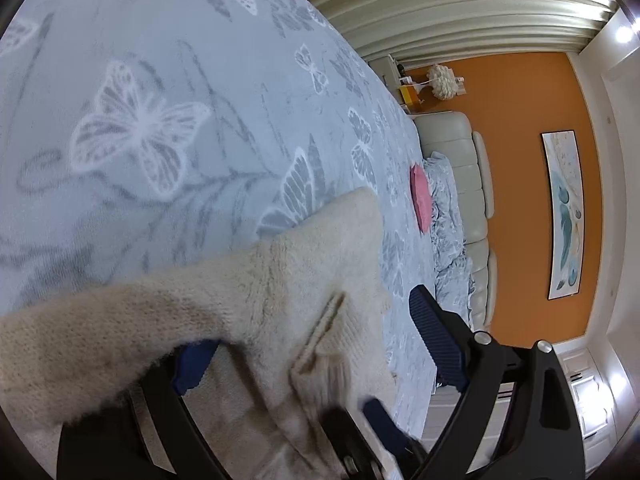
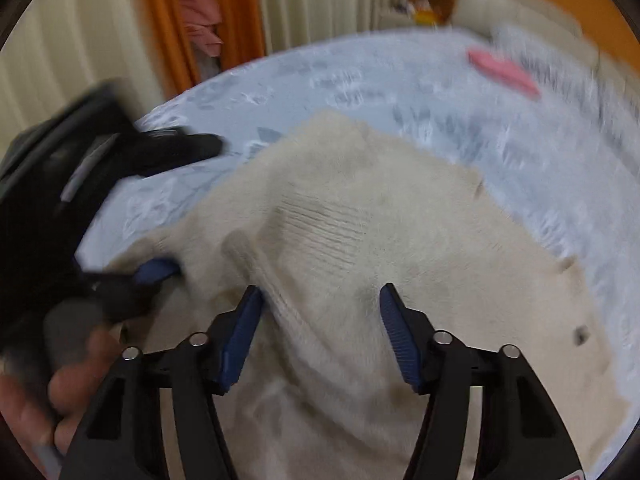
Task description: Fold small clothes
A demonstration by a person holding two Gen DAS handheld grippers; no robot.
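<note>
While the cream sweater (image 2: pixel 360 216) lies spread on the near part of the bed (image 1: pixel 168 80), the left tool (image 1: pixel 304 360) has its fingers apart with knit draped over one — probably lifting an edge to fold it. The right tool (image 2: pixel 320 320) hovers spread wide over the ribbed hem — gripping nothing.

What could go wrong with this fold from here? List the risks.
1. The left gripper stands open with the cream sweater only draped over one finger, so the cloth may slide off mid-fold.
2. The right gripper is open too, straddling a ridge of sweater; closing carelessly could bunch it.
3. The right wrist view is blurred, suggesting fast motion.
</note>
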